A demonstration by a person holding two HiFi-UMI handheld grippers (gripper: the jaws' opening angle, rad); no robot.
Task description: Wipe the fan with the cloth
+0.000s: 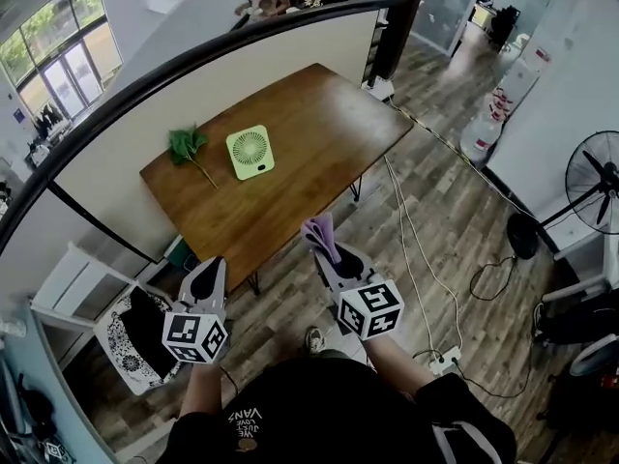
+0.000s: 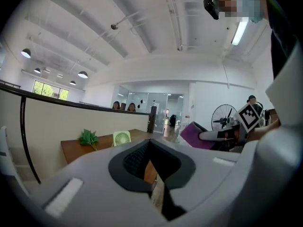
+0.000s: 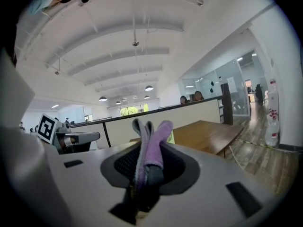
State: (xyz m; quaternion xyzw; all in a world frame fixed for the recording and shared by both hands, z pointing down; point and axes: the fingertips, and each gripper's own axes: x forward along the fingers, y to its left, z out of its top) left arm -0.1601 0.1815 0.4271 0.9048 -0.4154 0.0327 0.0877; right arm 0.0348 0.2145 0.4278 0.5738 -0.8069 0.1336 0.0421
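Purple cloth (image 3: 151, 148) clamped in your right gripper (image 1: 327, 251) fingers, left gripper (image 1: 207, 278) fingers together, empty; light-looking fan (image 1: 250, 152) well ahead could tip under an unbraced wipe.

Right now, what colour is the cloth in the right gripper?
Purple. The cloth shows best in the right gripper view.

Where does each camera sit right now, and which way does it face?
Head view: on the person's head, looking steeply down at the table, fan and sprig; the person's torso, left gripper and right gripper show.
Left gripper view: on the left gripper, looking along its shut, empty jaws toward the table.
Right gripper view: on the right gripper, looking tableward along jaws shut on the purple cloth.
Shared: all show the table; each gripper view catches the other gripper.
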